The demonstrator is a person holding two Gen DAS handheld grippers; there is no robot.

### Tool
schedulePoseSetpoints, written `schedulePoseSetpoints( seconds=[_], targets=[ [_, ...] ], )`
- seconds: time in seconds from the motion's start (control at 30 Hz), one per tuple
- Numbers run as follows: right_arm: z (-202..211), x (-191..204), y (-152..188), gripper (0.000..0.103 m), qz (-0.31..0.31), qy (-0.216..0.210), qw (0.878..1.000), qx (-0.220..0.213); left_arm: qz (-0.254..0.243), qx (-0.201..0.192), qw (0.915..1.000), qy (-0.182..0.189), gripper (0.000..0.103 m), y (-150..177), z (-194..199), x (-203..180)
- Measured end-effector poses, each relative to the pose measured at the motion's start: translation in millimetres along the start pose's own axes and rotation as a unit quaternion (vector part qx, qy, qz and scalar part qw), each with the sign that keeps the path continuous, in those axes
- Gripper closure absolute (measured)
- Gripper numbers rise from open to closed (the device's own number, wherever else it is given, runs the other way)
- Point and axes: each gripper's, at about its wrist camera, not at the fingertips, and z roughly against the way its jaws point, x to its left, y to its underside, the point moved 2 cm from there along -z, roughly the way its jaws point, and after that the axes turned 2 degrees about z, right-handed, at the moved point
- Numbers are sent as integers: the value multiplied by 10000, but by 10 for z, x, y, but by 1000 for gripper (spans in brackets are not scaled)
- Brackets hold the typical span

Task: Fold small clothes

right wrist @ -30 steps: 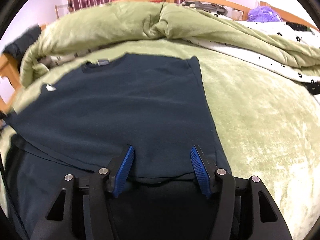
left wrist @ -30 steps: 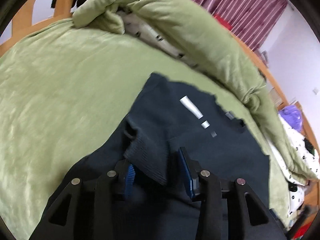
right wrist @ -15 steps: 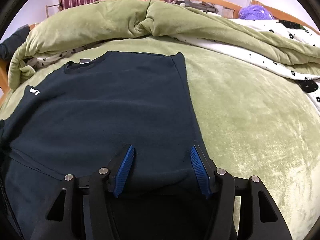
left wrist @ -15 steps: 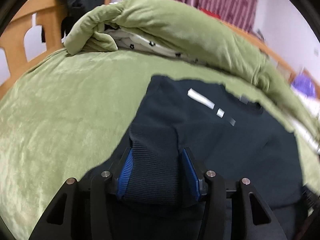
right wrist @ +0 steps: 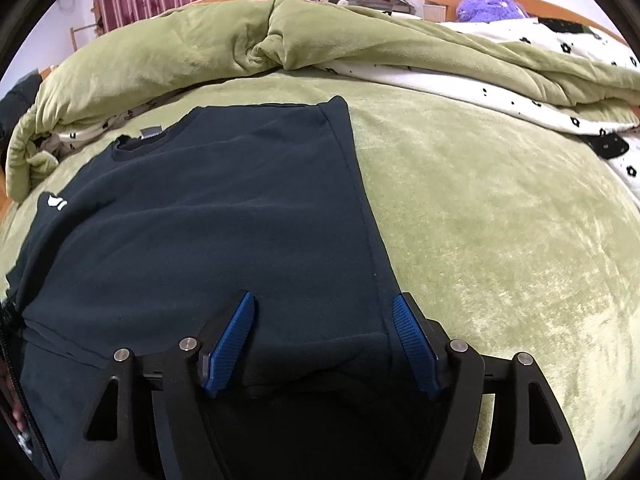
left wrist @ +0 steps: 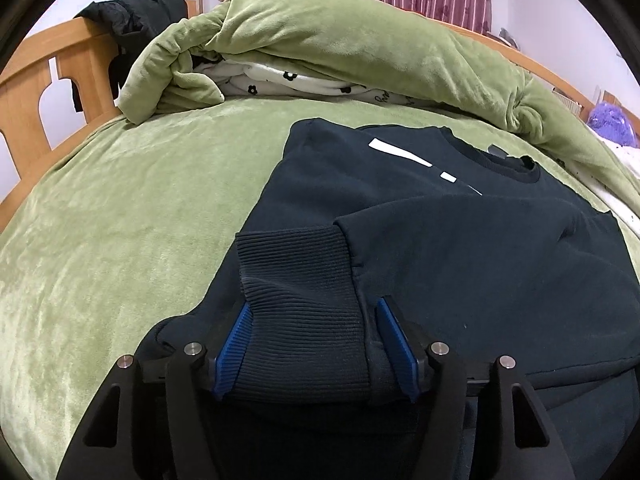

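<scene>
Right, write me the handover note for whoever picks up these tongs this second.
Left tongs: jaws opening, the ribbed cuff of the dark sweatshirt lies between the pads, being let go.
Right tongs: jaws opening over the sweatshirt's right folded edge, nothing pinched.
Things: the sweatshirt lies on the green blanket, collar toward the rumpled duvet.
Done: both sides look folded in, the sleeve laid across the chest.
Left: pull both tongs clear, then probably fold the body bottom to top and smooth it.
</scene>
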Motion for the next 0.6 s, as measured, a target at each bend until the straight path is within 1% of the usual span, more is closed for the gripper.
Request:
schedulePoseSetpoints(
  seconds=[0.13, 0.27, 0.33, 0.5, 0.6],
  targets=[
    [-36, -30, -1, 33, -217, -55, 9997, -8, 35, 6, 10000, 49, 41, 2, -1, 13],
    [-62, 7, -5, 32, -93, 69, 9999, 33, 59, 21, 9999, 92, 41, 4, -5, 19],
    [-77, 9, -6, 30, -53, 101, 9999, 62, 75, 36, 9999, 115, 41, 3, -8, 22],
    [-87, -51, -21, 29, 5, 107, 9998, 165, 95, 91, 9995, 273, 40, -26, 25, 80],
    [-62, -143, -15, 29, -161, 95, 9995, 245, 185, 46, 9992, 348, 40, -35, 115, 153]
  ],
)
